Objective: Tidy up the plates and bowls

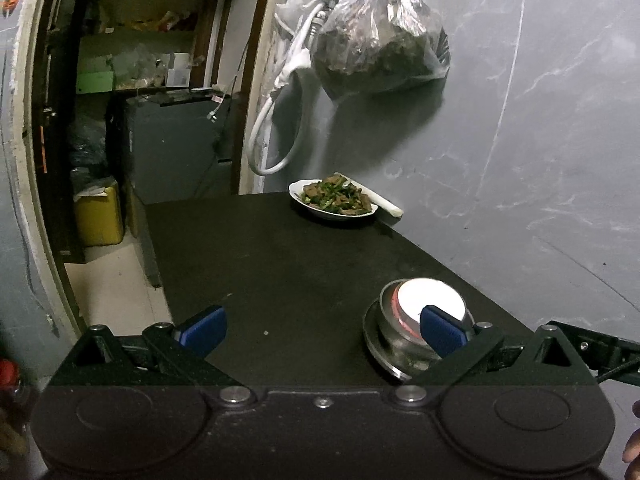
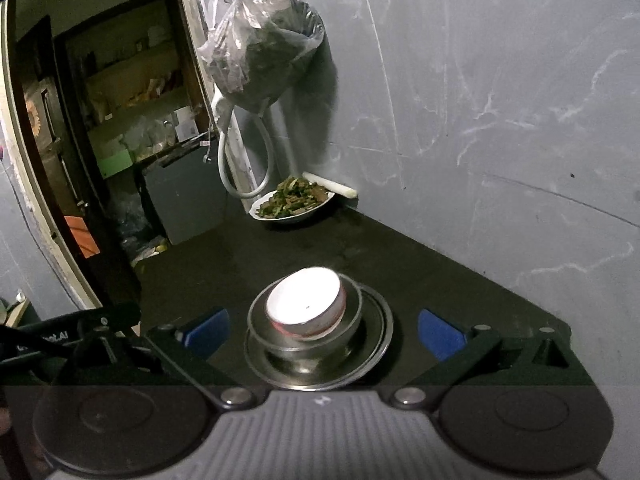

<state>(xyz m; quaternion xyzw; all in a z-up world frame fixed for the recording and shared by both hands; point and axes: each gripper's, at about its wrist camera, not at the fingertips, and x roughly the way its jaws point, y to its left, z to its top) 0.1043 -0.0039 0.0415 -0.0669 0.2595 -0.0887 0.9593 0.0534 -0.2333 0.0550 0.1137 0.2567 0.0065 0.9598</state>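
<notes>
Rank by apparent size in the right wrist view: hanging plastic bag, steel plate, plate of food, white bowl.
1. Hanging plastic bag and steel plate: similar; the plate's nearness makes it unsure.
2. Plate of food and white bowl: alike, the bowl nearer.

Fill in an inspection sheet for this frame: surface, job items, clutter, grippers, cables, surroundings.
Surface: black tabletop, bare apart from the dishes.
Job's things: white-inside bowl with red outside nested in a steel bowl on a round steel plate; white plate of cooked greens and meat at the far corner.
Clutter: white stick-shaped object behind the food plate.
Grippers: left gripper open, empty; right gripper open, straddling the stack.
Cables: white hose looped at the door frame.
Surroundings: grey wall, hanging clear plastic bag, dim storeroom doorway.
</notes>
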